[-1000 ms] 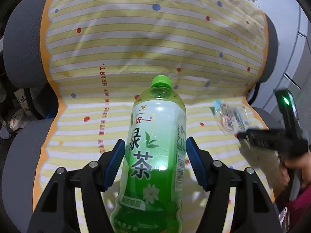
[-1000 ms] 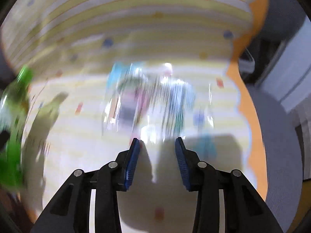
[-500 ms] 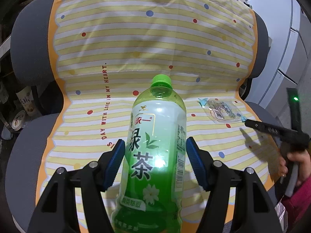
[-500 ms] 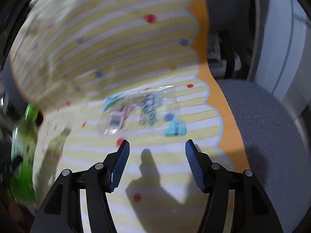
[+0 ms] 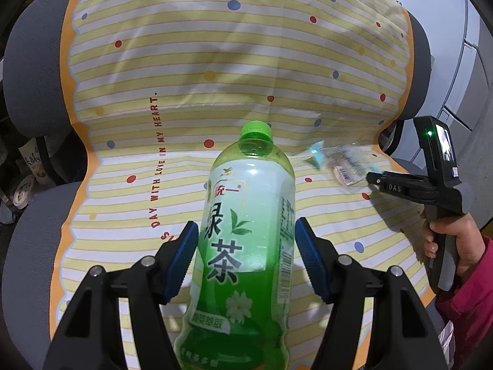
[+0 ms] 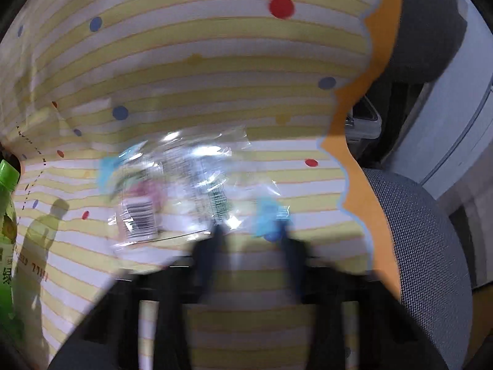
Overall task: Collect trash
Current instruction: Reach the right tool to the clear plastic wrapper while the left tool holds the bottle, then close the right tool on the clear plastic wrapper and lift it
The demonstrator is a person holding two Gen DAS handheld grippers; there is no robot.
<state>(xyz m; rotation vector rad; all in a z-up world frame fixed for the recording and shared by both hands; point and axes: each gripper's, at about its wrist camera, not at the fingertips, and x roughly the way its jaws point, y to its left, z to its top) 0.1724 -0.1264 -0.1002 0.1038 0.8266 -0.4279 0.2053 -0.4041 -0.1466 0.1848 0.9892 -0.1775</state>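
Green tea bottle (image 5: 246,240) sits clamped in our left gripper (image 5: 246,259) above the striped seat cover (image 5: 185,77). Our right gripper (image 6: 251,237) is closing, blurred, at the clear wrapper (image 6: 185,185) near the cover's right edge.

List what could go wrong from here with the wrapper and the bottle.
1. The right gripper is shut right at the edge of the clear wrapper. The thin film may have slipped free, or the striped cover may get pinched along with it.
2. The left gripper holds the green tea bottle by its smooth sides. The tall bottle could tilt or slide if that hand swings.
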